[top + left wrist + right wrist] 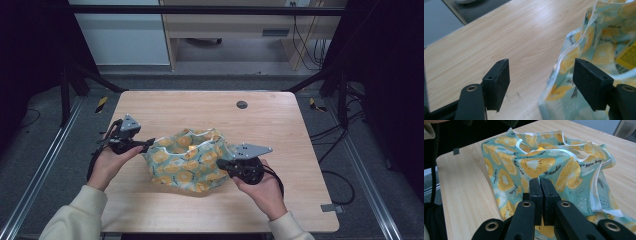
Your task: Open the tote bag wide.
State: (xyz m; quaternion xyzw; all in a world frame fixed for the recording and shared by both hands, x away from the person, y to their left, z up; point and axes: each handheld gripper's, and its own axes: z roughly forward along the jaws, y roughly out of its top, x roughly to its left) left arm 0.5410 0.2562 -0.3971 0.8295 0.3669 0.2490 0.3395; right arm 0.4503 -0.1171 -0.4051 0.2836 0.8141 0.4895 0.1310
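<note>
A crumpled teal bag (192, 159) printed with orange slices is seen at centre of the wooden table (200, 107) in the high view, its long axis running roughly left-right across the frame, mouth turned toward the top. At centre-left the left gripper (150, 143) is held just beside the bag's left edge; at centre-right the right gripper (220, 163) is pressed against the bag's right side. A small dark round insert (242, 104) is set in the tabletop, upper centre.

In the left gripper view the jaws are shown standing apart w/ bare wood between them (no fabric is clamped); the bag (596, 50) fills the right of the frame, its white-piped rim (584, 30) standing upright, and a yellow label w/ a barcode (627, 56) is glimpsed inside at right edge, text too small to read.

In the right gripper view the jaws are seen pressed together at bottom centre, pinched on the bag's fabric (544, 167). Cursive black writing is printed across the cloth, approx. centre and upper right, but is not legible. A yellow patch (539, 149) is visible within the mouth, upper centre.
</note>
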